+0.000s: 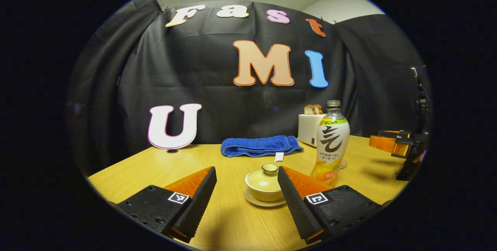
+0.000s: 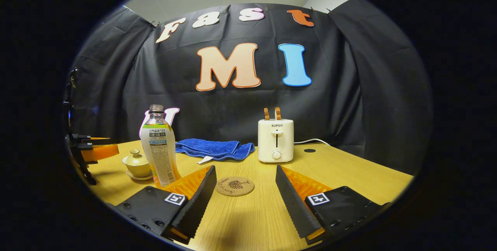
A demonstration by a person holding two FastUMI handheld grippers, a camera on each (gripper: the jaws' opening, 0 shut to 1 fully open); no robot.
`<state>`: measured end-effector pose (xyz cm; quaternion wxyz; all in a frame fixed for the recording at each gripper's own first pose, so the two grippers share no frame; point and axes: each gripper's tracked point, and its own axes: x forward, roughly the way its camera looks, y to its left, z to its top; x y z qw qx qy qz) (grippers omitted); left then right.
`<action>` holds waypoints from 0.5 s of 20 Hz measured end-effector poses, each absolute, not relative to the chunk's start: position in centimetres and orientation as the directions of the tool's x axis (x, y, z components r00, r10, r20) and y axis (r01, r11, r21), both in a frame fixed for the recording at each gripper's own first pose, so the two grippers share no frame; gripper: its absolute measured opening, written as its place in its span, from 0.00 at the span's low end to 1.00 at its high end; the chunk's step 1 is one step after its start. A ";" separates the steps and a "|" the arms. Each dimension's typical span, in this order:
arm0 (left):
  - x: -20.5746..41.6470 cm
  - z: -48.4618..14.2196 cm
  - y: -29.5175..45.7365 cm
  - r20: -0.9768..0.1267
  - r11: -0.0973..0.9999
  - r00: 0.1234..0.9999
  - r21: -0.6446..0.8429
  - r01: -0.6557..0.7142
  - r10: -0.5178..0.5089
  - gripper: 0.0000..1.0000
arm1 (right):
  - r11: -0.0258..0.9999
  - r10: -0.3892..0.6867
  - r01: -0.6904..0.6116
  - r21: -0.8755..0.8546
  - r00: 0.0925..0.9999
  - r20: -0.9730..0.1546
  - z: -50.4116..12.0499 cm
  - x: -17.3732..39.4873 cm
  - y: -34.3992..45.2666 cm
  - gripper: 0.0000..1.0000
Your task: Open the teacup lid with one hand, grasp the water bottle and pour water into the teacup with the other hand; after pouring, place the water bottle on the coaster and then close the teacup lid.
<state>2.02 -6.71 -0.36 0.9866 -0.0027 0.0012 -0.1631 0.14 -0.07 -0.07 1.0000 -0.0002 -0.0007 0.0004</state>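
A cream lidded teacup (image 1: 265,184) on its saucer stands on the wooden table (image 1: 233,220), just ahead of my left gripper (image 1: 246,173), which is open and empty. The capless water bottle (image 1: 331,145) with orange drink stands upright right of the cup. In the right gripper view the bottle (image 2: 159,152) and teacup (image 2: 136,163) are at the left, and a round cork coaster (image 2: 234,186) lies straight ahead of my right gripper (image 2: 245,172), open and empty. The other gripper (image 1: 392,144) shows at the right edge of the left gripper view.
A folded blue towel (image 1: 259,146) lies at the back of the table. A white toaster (image 2: 275,140) with bread slices stands behind the coaster, its cord trailing right. The other gripper (image 2: 91,150) hovers left of the teacup.
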 end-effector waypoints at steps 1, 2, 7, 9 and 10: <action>2.4 -0.1 -7.2 0.004 0.941 0.941 -0.006 0.339 -0.339 0.92 | 1.000 0.001 -0.001 0.000 1.000 0.001 -0.1 0.1 -0.1 0.98; 2.7 0.0 -7.7 0.009 0.935 0.935 -0.006 0.355 -0.354 0.91 | 1.000 0.001 -0.001 0.000 1.000 0.001 -0.1 0.2 -0.1 0.94; 4.1 -0.5 -9.5 -0.011 0.914 0.914 0.002 0.405 -0.405 0.91 | 1.000 0.001 -0.001 0.000 1.000 0.001 -0.1 0.2 -0.1 0.97; 4.6 -1.1 -10.5 -0.047 0.902 0.902 0.019 0.431 -0.430 0.89 | 1.000 0.001 -0.001 0.000 1.000 0.001 -0.2 0.2 -0.1 0.97; 4.8 -1.2 -10.7 -0.056 0.898 0.898 0.025 0.439 -0.437 0.89 | 1.000 0.001 -0.001 -0.001 1.000 0.002 -0.1 0.2 -0.1 0.98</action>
